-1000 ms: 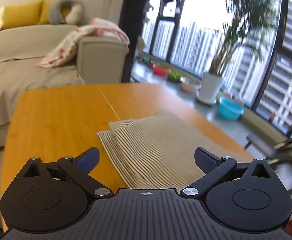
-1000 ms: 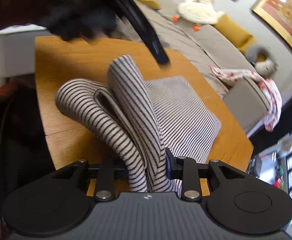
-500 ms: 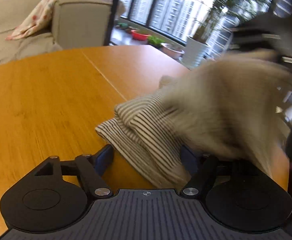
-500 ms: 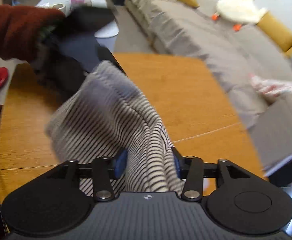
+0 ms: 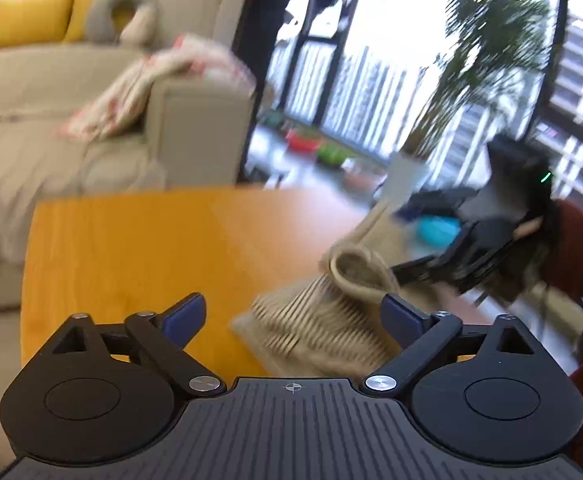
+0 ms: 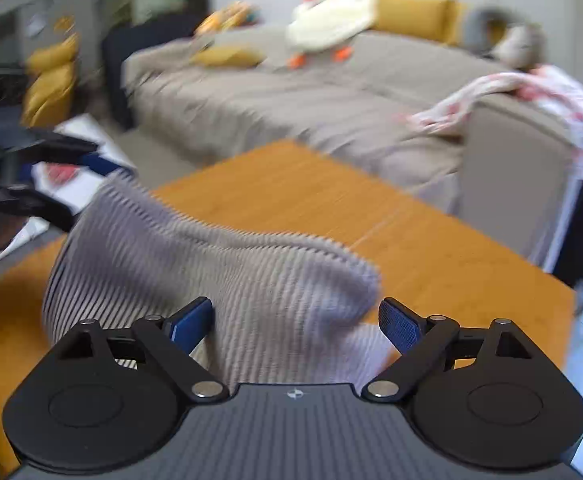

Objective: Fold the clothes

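Nearest in the left wrist view, the left gripper [image 5: 293,318] stands with its blue-padded fingers spread wide and nothing between them that they press. The right gripper [image 6: 295,318] is also spread wide in its own view, and the cloth only lies between its fingers without being pinched. The striped grey-and-cream knitted garment [image 5: 323,320] sits on the orange wooden table [image 5: 139,248], near the table's near edge and toward its right side, in a bunched heap with one rolled fold standing up. Judged from this, a first fold seems made but the bundle is loose and uneven, so flattening and at least one tidy fold remain. Farther off, beyond the table's far edge, are the beige fabric sofa [image 6: 291,92] and the large windows [image 5: 371,80].
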A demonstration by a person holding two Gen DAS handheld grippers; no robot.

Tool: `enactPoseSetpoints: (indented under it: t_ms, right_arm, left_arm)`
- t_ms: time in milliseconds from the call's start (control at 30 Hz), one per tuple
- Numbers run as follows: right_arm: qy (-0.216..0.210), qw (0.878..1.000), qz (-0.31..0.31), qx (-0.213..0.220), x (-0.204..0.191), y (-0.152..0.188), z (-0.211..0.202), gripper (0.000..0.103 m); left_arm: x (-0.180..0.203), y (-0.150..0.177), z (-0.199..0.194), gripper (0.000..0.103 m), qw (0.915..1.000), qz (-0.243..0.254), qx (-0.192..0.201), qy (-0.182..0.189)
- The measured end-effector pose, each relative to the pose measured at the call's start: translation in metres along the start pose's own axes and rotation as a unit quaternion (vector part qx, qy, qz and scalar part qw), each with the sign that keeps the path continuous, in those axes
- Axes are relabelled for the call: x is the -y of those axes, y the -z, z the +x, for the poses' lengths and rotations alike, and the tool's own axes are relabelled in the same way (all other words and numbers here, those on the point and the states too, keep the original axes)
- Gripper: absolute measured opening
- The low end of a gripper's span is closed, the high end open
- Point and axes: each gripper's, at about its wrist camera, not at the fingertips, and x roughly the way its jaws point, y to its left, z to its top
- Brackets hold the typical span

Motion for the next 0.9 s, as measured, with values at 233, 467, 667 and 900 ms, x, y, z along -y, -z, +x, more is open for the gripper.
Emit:
enactPoseSetpoints:
  t_ms: [233, 467, 667, 900]
  right_arm:
    - [0.088, 0.990, 0.107, 0.004, 0.022, 0.032, 0.021, 0.089]
    - [0.114, 0.981, 0.144, 0.062, 0.020, 0.029, 0.004, 0.062]
    - [0.165, 0.982, 0.092, 0.011, 0.026, 0.025, 0.048, 0.055]
    - [0.146, 0.972, 0.175, 0.050, 0.015, 0.042, 0.008, 0.075]
  left_arm:
    - [0.030, 0.011, 0.045, 0.098, 0.9964, 0.054, -0.047, -0.047]
    - [0.012, 0.014, 0.067, 0.098, 0.9946, 0.024, -0.069, -0.073]
    - [0.008, 0.019, 0.072, 0.099, 0.9942, 0.036, -0.057, -0.084]
    - [-0.006, 0.019, 0.083, 0.103, 0.9943, -0.010, -0.068, -0.081]
